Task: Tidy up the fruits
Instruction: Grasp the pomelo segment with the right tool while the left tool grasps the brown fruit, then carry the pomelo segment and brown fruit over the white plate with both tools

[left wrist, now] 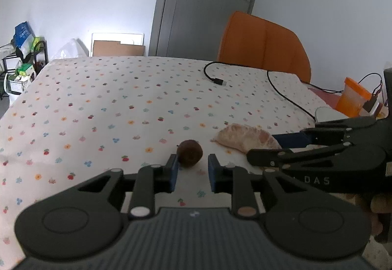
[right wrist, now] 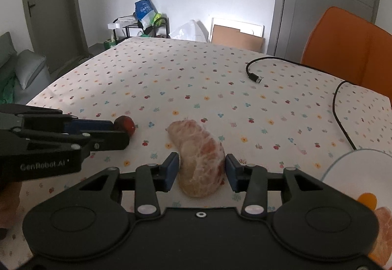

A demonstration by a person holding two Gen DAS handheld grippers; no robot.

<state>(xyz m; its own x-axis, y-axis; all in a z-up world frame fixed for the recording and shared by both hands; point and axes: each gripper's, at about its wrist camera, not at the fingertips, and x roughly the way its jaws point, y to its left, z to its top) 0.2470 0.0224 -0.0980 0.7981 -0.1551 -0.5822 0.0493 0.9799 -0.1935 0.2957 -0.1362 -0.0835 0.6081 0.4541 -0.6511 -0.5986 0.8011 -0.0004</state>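
Note:
A small dark red-brown fruit (left wrist: pixel 189 153) lies on the dotted tablecloth, just ahead of my left gripper (left wrist: pixel 191 173), whose jaws are open around its near side. It also shows in the right wrist view (right wrist: pixel 126 125). A peeled pomelo segment (right wrist: pixel 202 159) lies between the open jaws of my right gripper (right wrist: pixel 201 172), with a small gap on each side. The segment also shows in the left wrist view (left wrist: pixel 245 137), with the right gripper (left wrist: pixel 267 147) reaching in from the right.
A white plate (right wrist: pixel 343 164) with fruit pieces sits at the right. A black USB cable (left wrist: pixel 215 79) crosses the table's far right. An orange chair (left wrist: pixel 264 42) stands behind the table. An orange-lidded cup (left wrist: pixel 352 98) is at the right.

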